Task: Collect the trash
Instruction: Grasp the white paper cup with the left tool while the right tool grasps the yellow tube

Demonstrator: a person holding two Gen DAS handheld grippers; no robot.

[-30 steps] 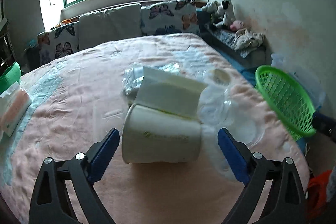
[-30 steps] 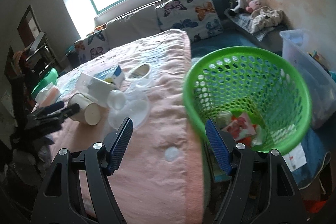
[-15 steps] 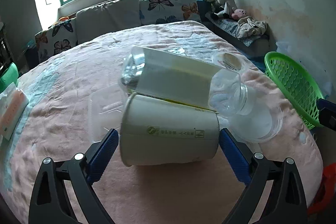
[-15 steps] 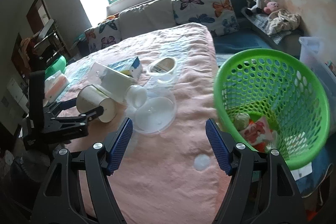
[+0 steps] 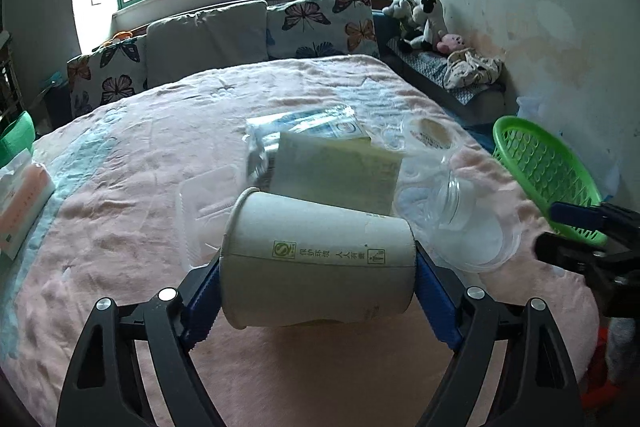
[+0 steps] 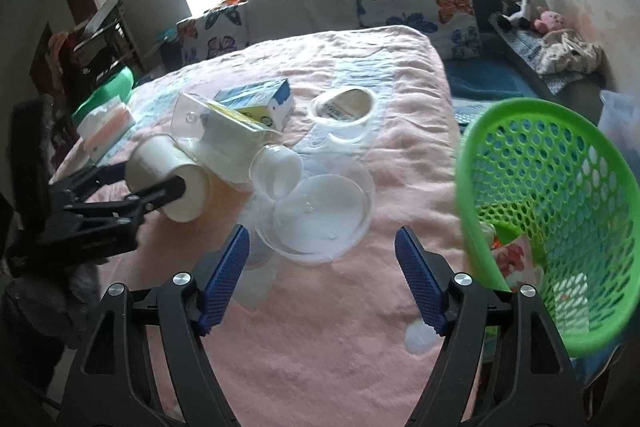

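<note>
Paper cup (image 5: 320, 263) on its side clamped end to end by left gripper (image 5: 316, 291), bottle (image 6: 240, 143) and clear lids (image 6: 320, 215) crowding behind the cup, green basket (image 6: 560, 211) beyond them, right gripper (image 6: 322, 275) spread wide, holding nothing.

Paper cup (image 5: 320, 267): green square logo, printed "保护环境 人人有责".

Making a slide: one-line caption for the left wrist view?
Left gripper straddles a tipped paper cup on the pink bed, green basket nearby.

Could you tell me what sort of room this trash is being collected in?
Most likely a bedroom in a home: the trash lies on a bed with a pink blanket, butterfly-print pillows line its head under a window, and stuffed toys sit against the wall.
</note>
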